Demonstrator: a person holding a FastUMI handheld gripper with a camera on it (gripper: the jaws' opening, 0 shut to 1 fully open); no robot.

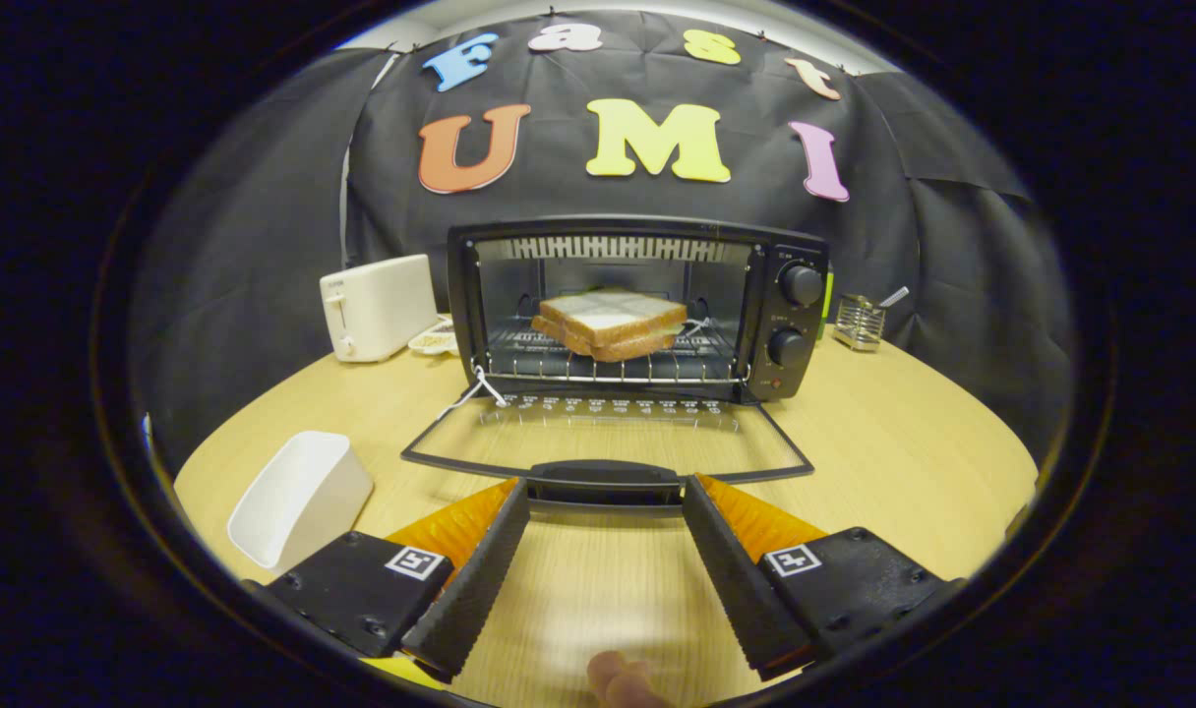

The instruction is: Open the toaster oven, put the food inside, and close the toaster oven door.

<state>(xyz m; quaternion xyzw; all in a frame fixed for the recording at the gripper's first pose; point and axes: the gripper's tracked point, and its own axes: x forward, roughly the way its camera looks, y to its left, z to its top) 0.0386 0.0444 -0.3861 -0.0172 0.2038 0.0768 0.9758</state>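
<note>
Sandwich (613,324) sits on the rack inside the toaster oven (637,305), door (608,447) flat open. Gripper (606,497) wide open, empty, fingertips flanking the near door handle (603,478). Door looks light, stiff, hinged; lift by handle

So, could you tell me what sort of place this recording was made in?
Probably a staged kitchen counter in a recording booth: a toaster oven with its door down, a white toaster and a wooden table before black cloth. The open gripper sits at the door handle.
</note>
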